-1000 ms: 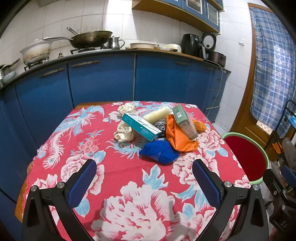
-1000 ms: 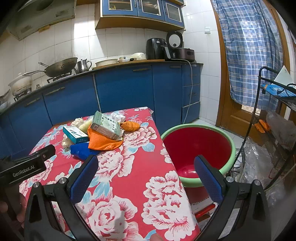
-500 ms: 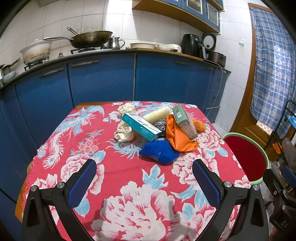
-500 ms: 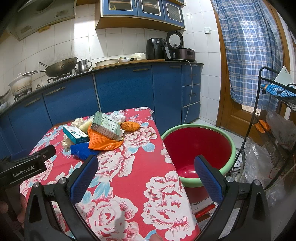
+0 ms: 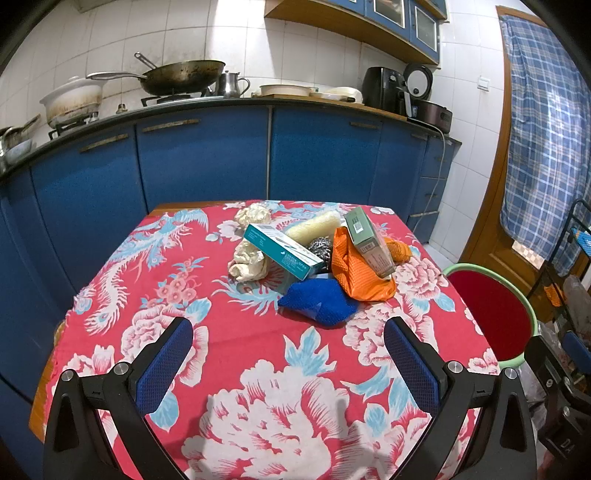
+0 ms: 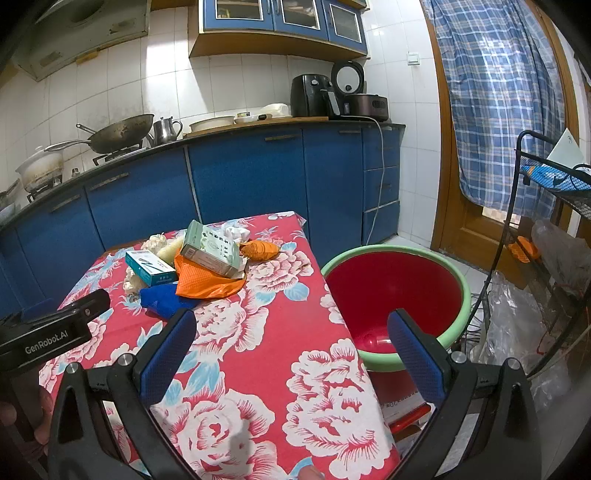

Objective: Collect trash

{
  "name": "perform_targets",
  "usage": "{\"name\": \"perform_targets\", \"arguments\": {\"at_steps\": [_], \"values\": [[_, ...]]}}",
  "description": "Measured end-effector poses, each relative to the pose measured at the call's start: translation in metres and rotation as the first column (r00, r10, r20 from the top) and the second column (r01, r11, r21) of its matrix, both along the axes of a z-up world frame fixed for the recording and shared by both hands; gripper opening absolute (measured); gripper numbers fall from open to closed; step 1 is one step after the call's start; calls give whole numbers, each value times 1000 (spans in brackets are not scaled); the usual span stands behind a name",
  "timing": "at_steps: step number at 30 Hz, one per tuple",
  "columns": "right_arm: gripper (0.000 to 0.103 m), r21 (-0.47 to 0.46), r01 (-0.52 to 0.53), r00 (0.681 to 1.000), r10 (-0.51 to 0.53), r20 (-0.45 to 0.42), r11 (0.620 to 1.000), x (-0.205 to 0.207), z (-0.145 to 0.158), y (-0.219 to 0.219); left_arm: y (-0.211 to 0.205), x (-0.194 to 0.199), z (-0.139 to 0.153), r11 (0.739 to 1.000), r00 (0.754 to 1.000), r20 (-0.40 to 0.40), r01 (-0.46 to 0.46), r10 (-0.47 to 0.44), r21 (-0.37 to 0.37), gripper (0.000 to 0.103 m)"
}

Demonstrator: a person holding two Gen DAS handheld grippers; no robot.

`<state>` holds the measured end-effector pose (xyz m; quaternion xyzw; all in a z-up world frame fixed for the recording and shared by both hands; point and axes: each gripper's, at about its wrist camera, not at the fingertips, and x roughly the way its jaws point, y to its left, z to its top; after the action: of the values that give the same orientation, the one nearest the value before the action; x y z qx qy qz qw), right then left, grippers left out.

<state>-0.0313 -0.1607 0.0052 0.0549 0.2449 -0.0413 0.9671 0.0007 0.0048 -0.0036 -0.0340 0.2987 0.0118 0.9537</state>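
— What lies around the trash pile (image 5: 317, 258)?
— The floral tablecloth (image 5: 258, 387), bare in front of it; a red basin (image 6: 395, 295) stands beside the table, right of the pile. Nothing blocks the way.
— And the pile?
— Teal box (image 5: 282, 255), green box (image 5: 369, 236), orange bag (image 5: 354, 273), blue cloth (image 5: 319, 301), crumpled paper (image 5: 249, 260), touching.
— Grippers?
— Left gripper (image 5: 288, 365) and right gripper (image 6: 291, 354): fingers spread, empty, short of the pile.

A home kitchen: blue cabinets (image 5: 207, 155) under white wall tiles (image 5: 229, 33), a wok (image 5: 183, 75) on a gas stove, a rice cooker (image 6: 360, 98), and a floral-clothed bench (image 5: 236, 354).
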Motion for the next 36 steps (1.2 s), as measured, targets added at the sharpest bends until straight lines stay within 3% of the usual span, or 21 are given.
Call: {"name": "perform_targets", "arguments": {"at_steps": [36], "values": [[102,10,3,1000,-2,-11,1000,1,-3,-2,-5,11,-8,1000,999,-36,-2,3,3,103]]}}
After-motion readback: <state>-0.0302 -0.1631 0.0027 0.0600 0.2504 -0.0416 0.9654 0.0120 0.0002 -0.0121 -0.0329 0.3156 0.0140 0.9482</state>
